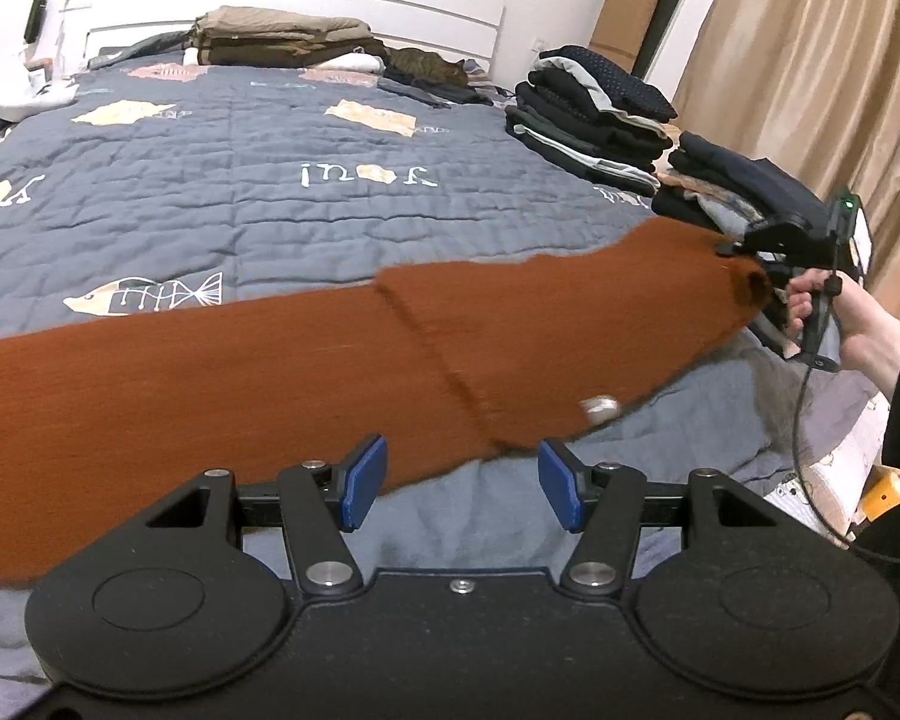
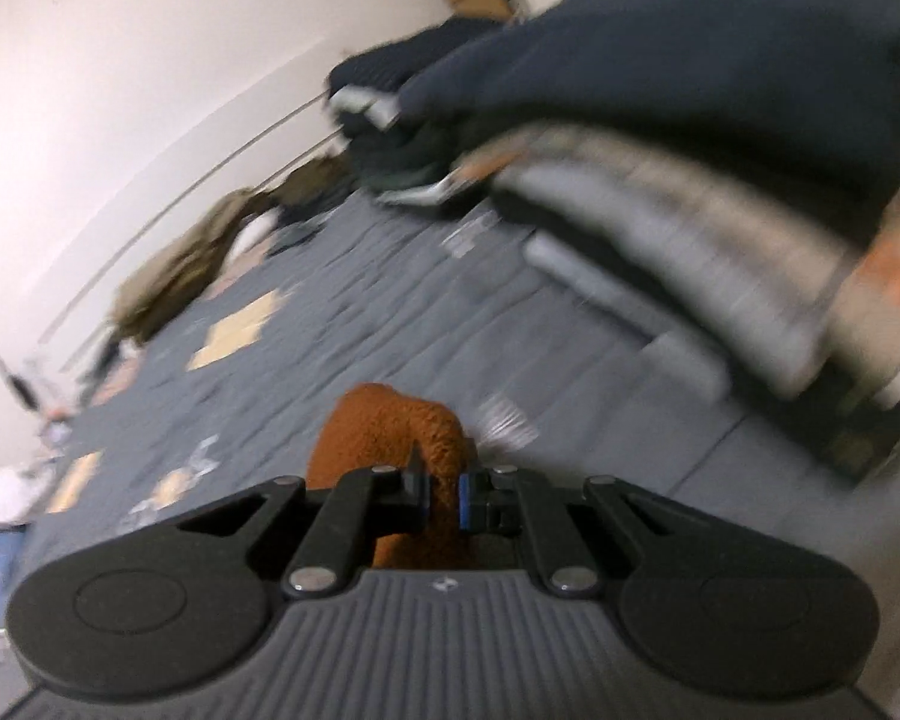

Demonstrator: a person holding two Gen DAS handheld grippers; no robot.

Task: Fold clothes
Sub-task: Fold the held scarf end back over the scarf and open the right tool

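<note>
A rust-brown knitted garment [image 1: 342, 360] stretches across the grey quilted bed [image 1: 270, 192], lifted at its right end. My right gripper [image 1: 762, 294] is seen at the right of the left wrist view, held by a hand [image 1: 852, 324], pinching that end. In the right wrist view my right gripper [image 2: 444, 495] is shut on a bunched fold of the brown knit [image 2: 390, 426]. My left gripper [image 1: 459, 483] is open just below the garment's near edge, blue pads [image 1: 363, 480] apart and nothing between them. A small white tag or button [image 1: 600, 408] shows on the knit.
Two stacks of folded dark clothes [image 1: 594, 120] sit along the bed's right side, the nearer stack [image 2: 690, 150] close to my right gripper. A folded khaki pile [image 1: 276, 36] and a cat [image 1: 432, 69] lie by the white headboard. Beige curtains [image 1: 840, 60] hang at right.
</note>
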